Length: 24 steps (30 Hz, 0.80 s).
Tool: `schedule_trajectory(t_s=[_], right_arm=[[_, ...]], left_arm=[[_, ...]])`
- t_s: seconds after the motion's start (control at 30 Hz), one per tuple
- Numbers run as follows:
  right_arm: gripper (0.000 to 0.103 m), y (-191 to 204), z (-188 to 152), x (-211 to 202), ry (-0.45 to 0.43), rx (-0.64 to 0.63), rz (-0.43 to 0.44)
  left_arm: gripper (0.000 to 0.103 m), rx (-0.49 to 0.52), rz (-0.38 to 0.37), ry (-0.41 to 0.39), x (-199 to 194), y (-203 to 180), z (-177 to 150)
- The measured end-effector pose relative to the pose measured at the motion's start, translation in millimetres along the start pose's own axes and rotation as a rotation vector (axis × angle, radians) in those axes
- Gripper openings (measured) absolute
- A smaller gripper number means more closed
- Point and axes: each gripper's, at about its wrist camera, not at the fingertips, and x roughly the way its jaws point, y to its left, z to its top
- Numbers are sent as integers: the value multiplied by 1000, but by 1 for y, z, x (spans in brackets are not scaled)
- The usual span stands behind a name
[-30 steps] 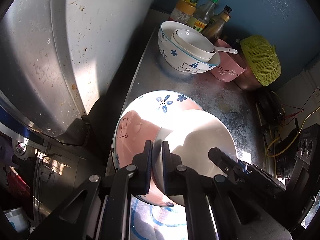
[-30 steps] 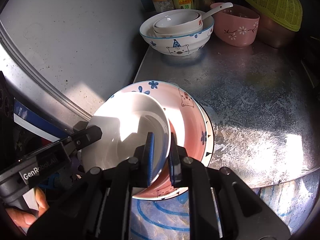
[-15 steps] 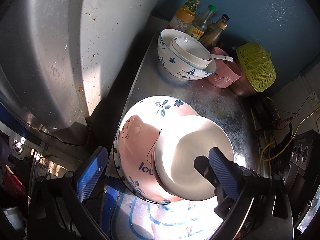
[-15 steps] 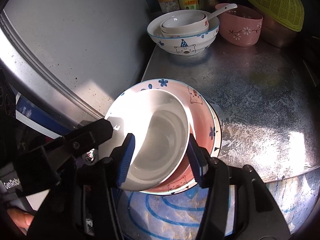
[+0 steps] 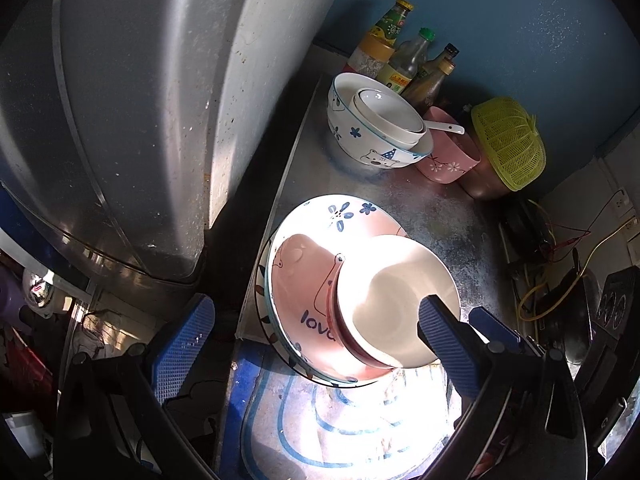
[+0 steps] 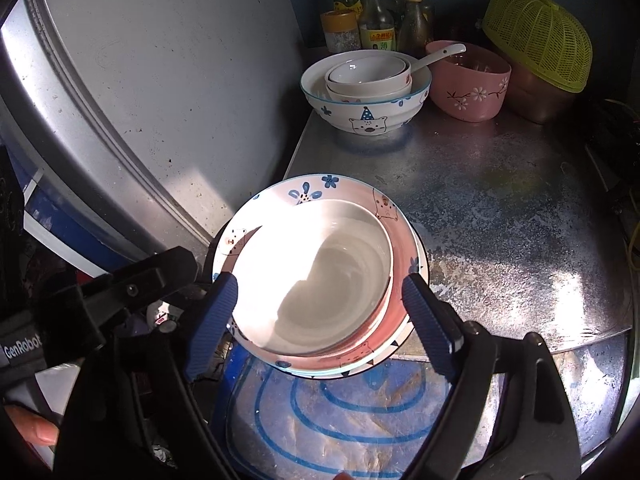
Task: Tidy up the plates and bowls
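Note:
A white plate [image 6: 316, 280] lies on top of a stack of pink and patterned plates [image 6: 396, 292] at the near left corner of the metal counter [image 6: 500, 208]. The same white plate [image 5: 396, 300] and pink plate [image 5: 300, 280] show in the left wrist view. My right gripper [image 6: 316, 320] is open, with its blue fingers either side of the white plate and apart from it. My left gripper [image 5: 312, 340] is open wide in front of the stack. At the back, a bear-patterned bowl [image 6: 368, 116] holds nested white bowls [image 6: 368, 74].
A pink flowered bowl [image 6: 472, 88] with a white spoon stands at the back, beside an upturned yellow basket [image 6: 540, 36]. Several bottles [image 6: 376, 20] line the blue wall. A grey appliance [image 6: 160, 80] stands left of the counter. Cables [image 5: 560, 272] lie at the right.
Both grippers opened from shut on the plates' rims, letting go. They have drawn back slightly, and the white plate now rests on the stack.

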Motion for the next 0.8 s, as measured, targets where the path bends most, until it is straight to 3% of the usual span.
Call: schedule_trajectory(t_s=[0.2, 0.8], right_arm=[[103, -8, -10, -11, -16, 42, -38], [103, -97, -78, -137, -147, 185, -170]], left_arm=[[103, 34, 8, -14, -11, -4, -5], [103, 297, 61, -62, -60, -81, -68]])
